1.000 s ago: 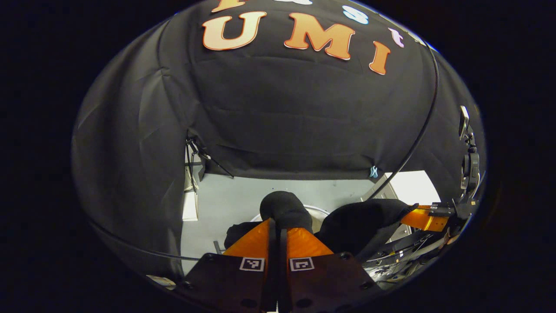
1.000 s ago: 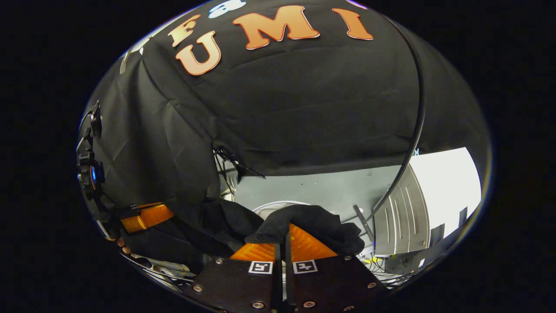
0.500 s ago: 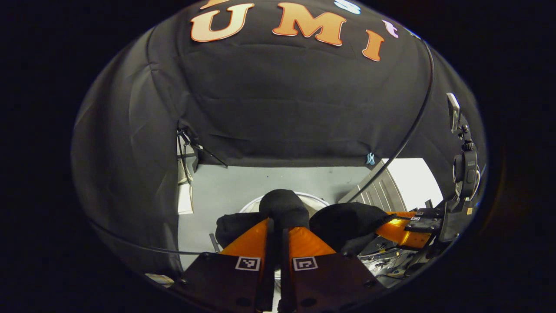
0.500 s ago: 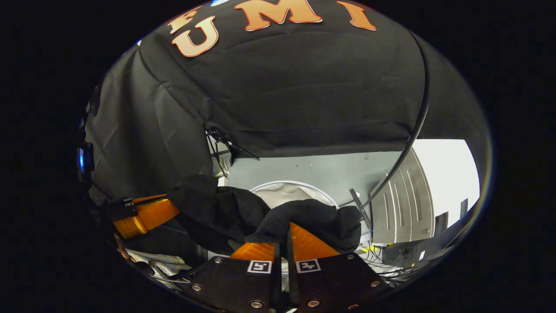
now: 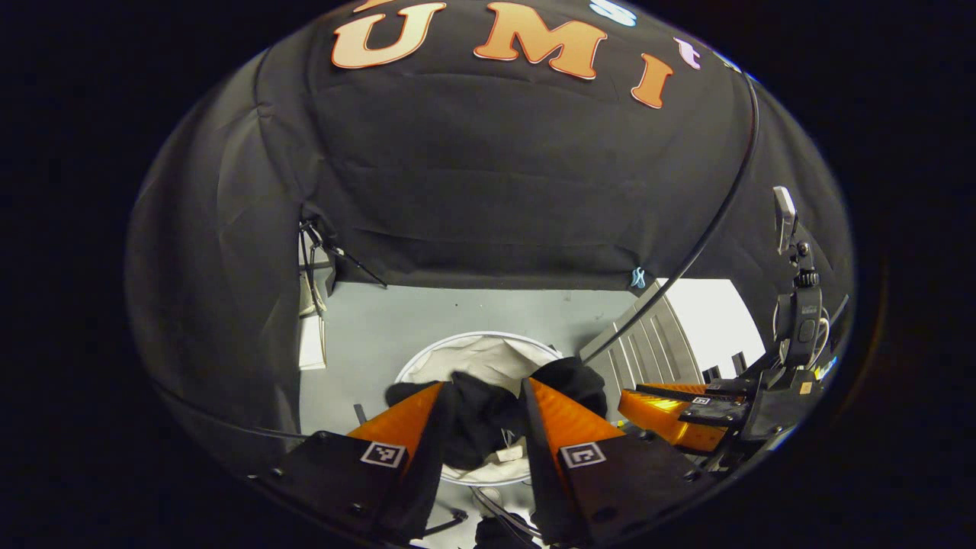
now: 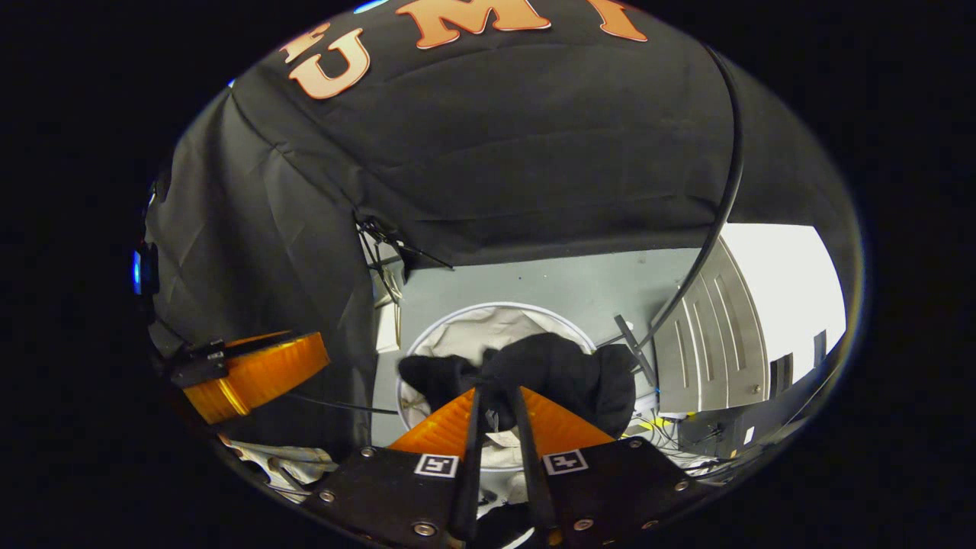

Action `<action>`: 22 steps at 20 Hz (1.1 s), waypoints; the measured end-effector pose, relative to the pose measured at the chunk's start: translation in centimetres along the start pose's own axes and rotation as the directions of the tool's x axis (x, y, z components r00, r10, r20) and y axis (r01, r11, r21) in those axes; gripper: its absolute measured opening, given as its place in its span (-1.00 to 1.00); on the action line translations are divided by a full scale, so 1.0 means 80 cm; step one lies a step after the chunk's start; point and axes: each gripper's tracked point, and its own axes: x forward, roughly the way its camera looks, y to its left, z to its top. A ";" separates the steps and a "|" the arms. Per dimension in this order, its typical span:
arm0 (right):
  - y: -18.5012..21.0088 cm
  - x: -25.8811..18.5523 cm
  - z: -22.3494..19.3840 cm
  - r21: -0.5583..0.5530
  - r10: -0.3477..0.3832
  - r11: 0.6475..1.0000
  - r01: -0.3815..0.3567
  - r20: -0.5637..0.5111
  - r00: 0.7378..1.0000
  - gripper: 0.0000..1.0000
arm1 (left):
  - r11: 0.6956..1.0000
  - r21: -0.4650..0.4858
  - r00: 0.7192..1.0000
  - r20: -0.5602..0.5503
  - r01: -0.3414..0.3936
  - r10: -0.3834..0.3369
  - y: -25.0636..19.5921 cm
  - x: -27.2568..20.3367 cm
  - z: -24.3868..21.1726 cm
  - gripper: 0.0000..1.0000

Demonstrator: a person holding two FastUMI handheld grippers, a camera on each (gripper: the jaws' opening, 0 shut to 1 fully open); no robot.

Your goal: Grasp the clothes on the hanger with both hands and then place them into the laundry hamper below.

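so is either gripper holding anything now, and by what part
No: the left gripper and right gripper stand open above the black garment, which lies in the laundry hamper.

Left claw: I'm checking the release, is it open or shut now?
Open. In the left gripper view the left claw has its fingers spread apart, with the black garment lying in the white hamper beyond.

Left tongs (image 5: 484, 396) spread wide, right tongs (image 6: 496, 400) slightly parted
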 end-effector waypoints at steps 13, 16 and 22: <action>-0.035 -0.070 0.033 0.008 -0.059 0.998 0.058 0.093 0.994 0.89 | 0.998 0.000 0.995 0.072 -0.066 0.066 0.020 -0.063 0.013 0.96; -0.056 -0.105 0.043 -0.018 -0.081 0.996 0.084 0.125 0.989 0.89 | 0.995 0.018 0.985 0.143 -0.096 0.093 0.016 -0.094 0.037 0.97; -0.102 -0.199 0.099 -0.098 -0.110 0.986 0.135 0.222 0.969 0.89 | 0.993 0.017 0.953 0.283 -0.113 0.104 -0.019 -0.176 0.090 0.96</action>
